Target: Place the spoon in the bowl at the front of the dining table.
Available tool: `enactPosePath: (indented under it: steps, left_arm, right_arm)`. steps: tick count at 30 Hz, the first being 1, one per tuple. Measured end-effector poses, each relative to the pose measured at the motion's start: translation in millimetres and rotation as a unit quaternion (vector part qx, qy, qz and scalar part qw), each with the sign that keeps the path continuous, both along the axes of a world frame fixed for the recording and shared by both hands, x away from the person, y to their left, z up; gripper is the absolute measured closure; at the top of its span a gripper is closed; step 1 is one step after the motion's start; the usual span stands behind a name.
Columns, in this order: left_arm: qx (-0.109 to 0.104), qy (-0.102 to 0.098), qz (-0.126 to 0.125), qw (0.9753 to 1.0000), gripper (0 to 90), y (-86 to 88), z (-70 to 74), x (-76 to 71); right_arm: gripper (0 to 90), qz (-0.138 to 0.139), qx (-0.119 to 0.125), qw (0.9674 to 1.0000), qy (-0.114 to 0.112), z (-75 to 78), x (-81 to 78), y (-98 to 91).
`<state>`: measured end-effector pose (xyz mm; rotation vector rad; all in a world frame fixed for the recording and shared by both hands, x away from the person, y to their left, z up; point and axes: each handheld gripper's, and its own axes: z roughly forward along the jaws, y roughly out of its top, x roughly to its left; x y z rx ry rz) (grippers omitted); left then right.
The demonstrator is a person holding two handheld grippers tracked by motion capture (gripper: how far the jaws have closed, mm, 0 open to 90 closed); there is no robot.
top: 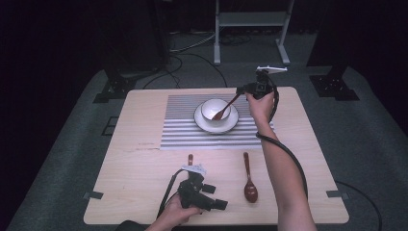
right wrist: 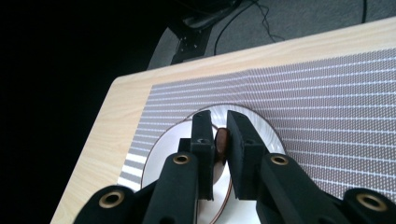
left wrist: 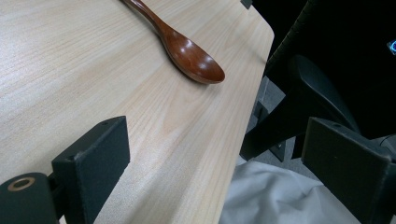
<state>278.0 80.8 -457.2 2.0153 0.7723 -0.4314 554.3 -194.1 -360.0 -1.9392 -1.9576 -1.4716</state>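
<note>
Two tools: right tool clenched on spoon over bowl, left tool released at table edge.

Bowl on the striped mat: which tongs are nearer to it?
Right. The right tongs hover just beside the white bowl, shut on a wooden spoon whose tip sits inside it. The left tongs rest open at the table's near edge, far from the bowl.

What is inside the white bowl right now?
The white bowl holds the head of a brown spoon, its handle rising to the right gripper, whose fingers clamp it. The spoon's head covers part of the bowl's floor, so anything beneath it stays hidden.
</note>
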Motion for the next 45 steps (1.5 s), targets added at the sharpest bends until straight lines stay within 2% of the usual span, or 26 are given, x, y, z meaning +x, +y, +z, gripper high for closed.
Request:
enactPosePath:
  steps: [19, 31, 45]
  left_arm:
    - [0.002, 0.002, -0.001, 1.0000, 6.7, -2.6, -1.1, -0.4]
    - [0.004, 0.003, -0.001, 1.0000, 6.7, -4.7, -1.9, -0.7]
    - [0.004, 0.004, 0.000, 1.0000, 6.7, -4.5, -1.3, 0.2]
  right_arm:
    - [69.0, 0.032, 0.014, 0.9989, 0.032, -21.5, -7.6, -7.9]
    - [64.1, 0.048, 0.003, 0.9982, 0.035, -25.7, -18.4, -14.6]
    - [57.7, 0.067, 0.008, 0.9968, 0.042, -29.3, -28.3, -18.3]
